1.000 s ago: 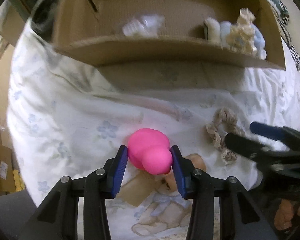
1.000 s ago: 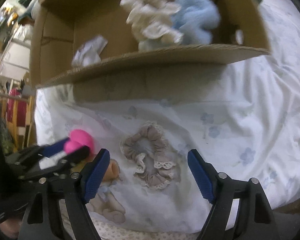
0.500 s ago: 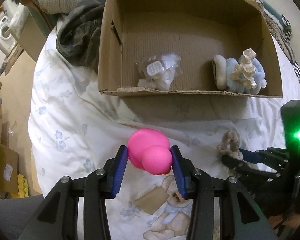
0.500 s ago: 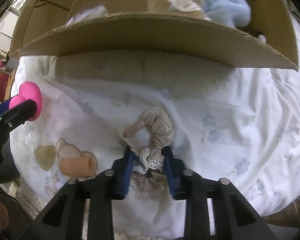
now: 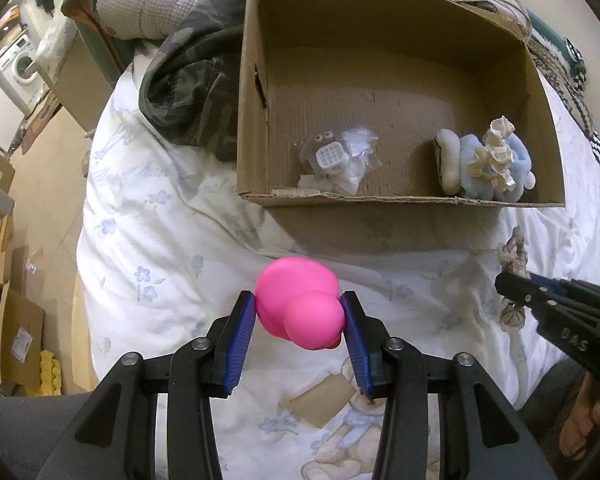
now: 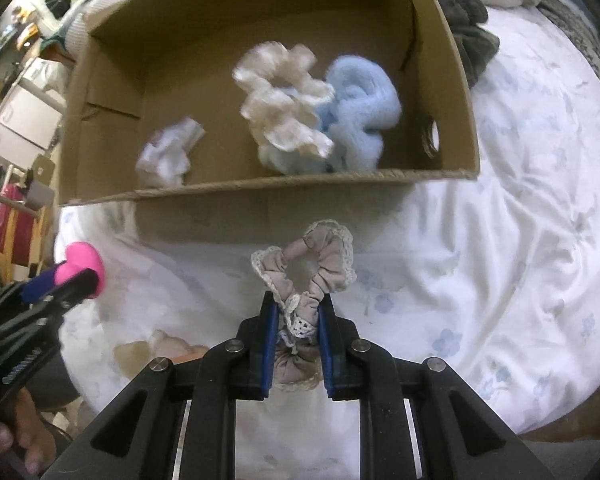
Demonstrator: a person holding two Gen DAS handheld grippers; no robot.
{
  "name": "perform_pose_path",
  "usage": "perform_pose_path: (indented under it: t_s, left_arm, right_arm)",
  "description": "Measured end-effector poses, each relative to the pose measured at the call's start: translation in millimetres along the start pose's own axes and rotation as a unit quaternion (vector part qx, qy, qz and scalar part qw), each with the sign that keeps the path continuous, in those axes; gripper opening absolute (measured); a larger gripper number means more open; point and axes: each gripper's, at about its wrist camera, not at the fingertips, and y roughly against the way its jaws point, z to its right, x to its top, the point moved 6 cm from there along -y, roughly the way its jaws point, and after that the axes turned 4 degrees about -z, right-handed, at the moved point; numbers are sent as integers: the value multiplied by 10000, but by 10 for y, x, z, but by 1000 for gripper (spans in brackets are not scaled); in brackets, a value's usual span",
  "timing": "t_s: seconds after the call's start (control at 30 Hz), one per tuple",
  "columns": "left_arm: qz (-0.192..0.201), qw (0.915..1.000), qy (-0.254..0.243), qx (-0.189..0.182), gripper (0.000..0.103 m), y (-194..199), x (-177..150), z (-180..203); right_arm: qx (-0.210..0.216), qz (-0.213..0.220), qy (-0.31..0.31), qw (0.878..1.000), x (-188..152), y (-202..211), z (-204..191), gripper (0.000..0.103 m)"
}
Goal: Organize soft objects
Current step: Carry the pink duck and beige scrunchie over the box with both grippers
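Right tongs (image 6: 298, 316) lifted, clamping scrunchie (image 6: 312, 264); left tongs (image 5: 300, 320) raised, gripping pink toy (image 5: 300, 304)

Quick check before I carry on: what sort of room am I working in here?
Most likely a bedroom in a home. The work surface is a bed with a floral, teddy-bear-print duvet, a quilted pillow lies behind the cardboard box, and a washing machine shows in the far corner.

Soft indoor light, fisheye-warped dark corners, right view motion-blurred
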Motion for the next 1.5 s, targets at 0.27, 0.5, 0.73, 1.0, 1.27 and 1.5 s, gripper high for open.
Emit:
perform_pose_path:
  t_s: [0.27, 0.5, 0.73, 1.0, 1.27, 1.5]
  left_arm:
    - [378, 9991, -73, 161, 40, 182, 17, 22]
    - [947, 9952, 19, 254, 40, 486, 115, -13]
    - [1365, 9906, 22, 74, 40, 848, 262, 2]
    - [1598, 9867, -208, -212, 40, 1156, 659, 121]
    - [1579, 9863, -387, -296, 40, 1004, 1030, 276]
    - [1186, 9924, -220, -244, 40, 477, 948, 223]
  right_arm:
    - [412, 396, 113, 9983, 61, 367, 19, 20]
    - [886, 1058, 200, 9902, 99, 783, -92, 20]
    - [1307, 1716, 25, 9765, 202, 1223, -14, 20]
    - [1691, 1980, -246, 9652, 469, 1495, 169, 20]
    - [1720, 1960, -228, 9651, 768, 1341, 215, 20]
    - [1530, 1583, -293, 9750, 768, 938, 195, 20]
